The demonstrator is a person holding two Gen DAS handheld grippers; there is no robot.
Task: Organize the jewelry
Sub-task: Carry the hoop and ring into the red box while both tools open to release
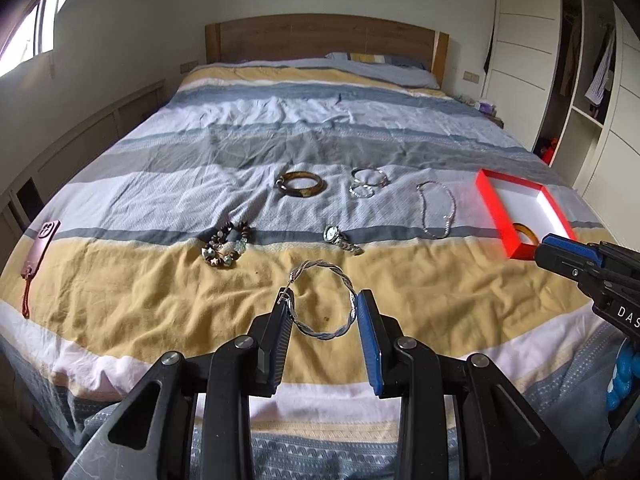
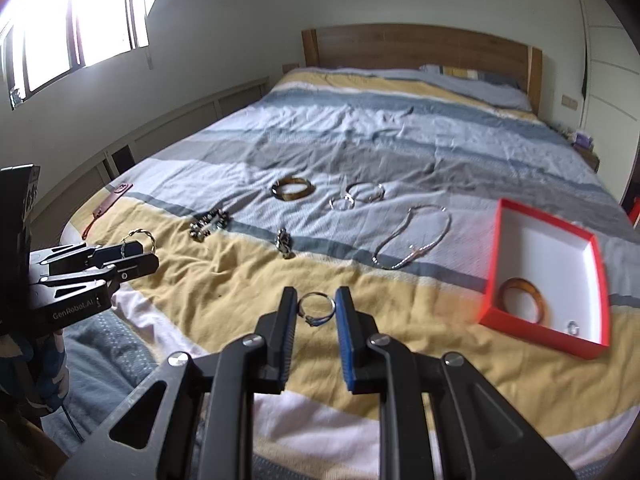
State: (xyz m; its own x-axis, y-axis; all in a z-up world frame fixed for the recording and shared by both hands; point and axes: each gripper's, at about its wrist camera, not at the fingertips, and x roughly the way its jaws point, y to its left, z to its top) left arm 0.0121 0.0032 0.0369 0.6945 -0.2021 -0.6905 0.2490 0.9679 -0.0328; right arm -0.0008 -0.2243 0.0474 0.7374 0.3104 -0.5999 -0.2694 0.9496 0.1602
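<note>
The left hand-held gripper (image 1: 324, 312) is closed on a twisted silver rope bangle (image 1: 322, 300), its 2 fingers pressing the ring's opposite sides above the yellow band of the striped bed cover (image 1: 160, 300). The right hand-held gripper (image 2: 316, 304) pinches a small thin silver ring-shaped bracelet (image 2: 317, 307) between its fingers. To the right lies a red shallow cardboard box with white lining (image 2: 600, 280), holding an amber bangle (image 2: 524, 300) and a small silver ring (image 2: 573, 327). Spread on the cover further up are a beaded bracelet (image 1: 227, 249), a silver wristwatch (image 1: 340, 238), a brown bangle (image 1: 300, 185), thin silver bangles (image 1: 368, 182) and a silver chain necklace (image 1: 436, 210). A pink phone (image 1: 42, 246) lies at the left edge.
</note>
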